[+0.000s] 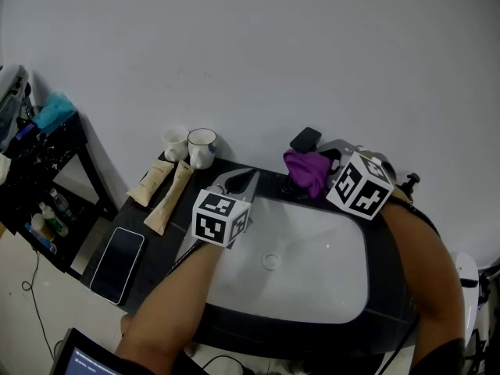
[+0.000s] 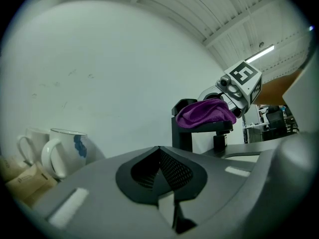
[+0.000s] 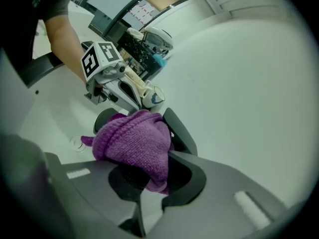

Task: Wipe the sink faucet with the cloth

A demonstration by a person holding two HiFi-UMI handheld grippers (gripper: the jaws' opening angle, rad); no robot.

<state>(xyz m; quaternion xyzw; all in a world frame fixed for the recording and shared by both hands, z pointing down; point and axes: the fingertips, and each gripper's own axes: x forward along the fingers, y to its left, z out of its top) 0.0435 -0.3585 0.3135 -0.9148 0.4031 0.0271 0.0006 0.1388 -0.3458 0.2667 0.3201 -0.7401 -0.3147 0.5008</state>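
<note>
The black faucet stands at the back rim of the white sink. A purple knitted cloth lies bunched over the faucet's spout. My right gripper is shut on this cloth, pressing it against the faucet. My left gripper hovers over the sink's back left rim with its jaws shut and nothing between them. In the left gripper view the cloth sits on top of the spout, apart from my left gripper.
Two white mugs stand at the back left of the black counter, beside two beige tubes. A dark phone lies at the counter's front left. A black shelf rack is further left. The drain shows mid-basin.
</note>
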